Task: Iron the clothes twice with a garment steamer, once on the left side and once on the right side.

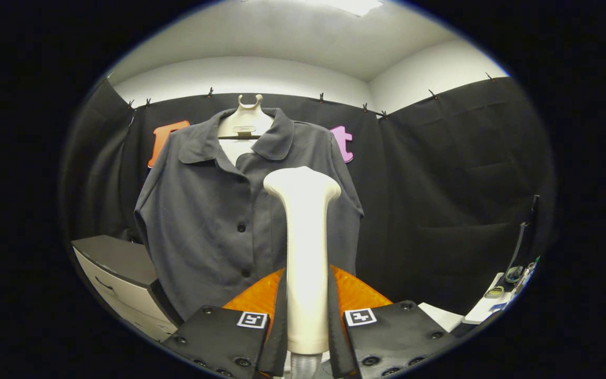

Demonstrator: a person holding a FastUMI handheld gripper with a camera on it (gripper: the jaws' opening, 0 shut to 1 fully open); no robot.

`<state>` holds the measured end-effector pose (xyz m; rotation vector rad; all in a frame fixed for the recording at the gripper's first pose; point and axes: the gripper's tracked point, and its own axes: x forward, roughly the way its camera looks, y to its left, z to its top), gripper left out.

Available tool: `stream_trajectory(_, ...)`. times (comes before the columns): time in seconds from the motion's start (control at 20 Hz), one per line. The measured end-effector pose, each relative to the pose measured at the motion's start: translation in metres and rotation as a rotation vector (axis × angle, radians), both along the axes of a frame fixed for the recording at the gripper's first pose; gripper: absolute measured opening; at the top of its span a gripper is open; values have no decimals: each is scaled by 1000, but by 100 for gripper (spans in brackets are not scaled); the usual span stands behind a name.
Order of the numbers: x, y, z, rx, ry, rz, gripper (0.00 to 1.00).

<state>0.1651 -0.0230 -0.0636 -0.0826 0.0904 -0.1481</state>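
The tongs [307, 321] are clenched on the steamer [305, 252] handle, held upright. The steamer head stands before the grey shirt [213, 221], right of its button line.

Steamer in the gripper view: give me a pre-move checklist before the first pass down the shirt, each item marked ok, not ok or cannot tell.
1. Tool shut on the steamer handle, a finger on each side: ok.
2. Steamer upright, head pointing up toward the shirt: ok.
3. Head touching the fabric: cannot tell; it overlaps the shirt's front just beside the button line, depth unclear.
4. Shirt hanging open-fronted and flat on the hanger, collar spread: ok.
5. Steam coming out: cannot tell; none visible.
6. Cabinet beside the shirt's lower hem out of the steamer's way: ok.
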Motion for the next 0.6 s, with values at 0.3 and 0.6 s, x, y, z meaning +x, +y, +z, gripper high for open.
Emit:
stream_trajectory(0.3, 34, -6, -6, 40, 13, -18, 40)
stream_trajectory(0.6, 47, -8, -21, -13, 43, -22, 40)
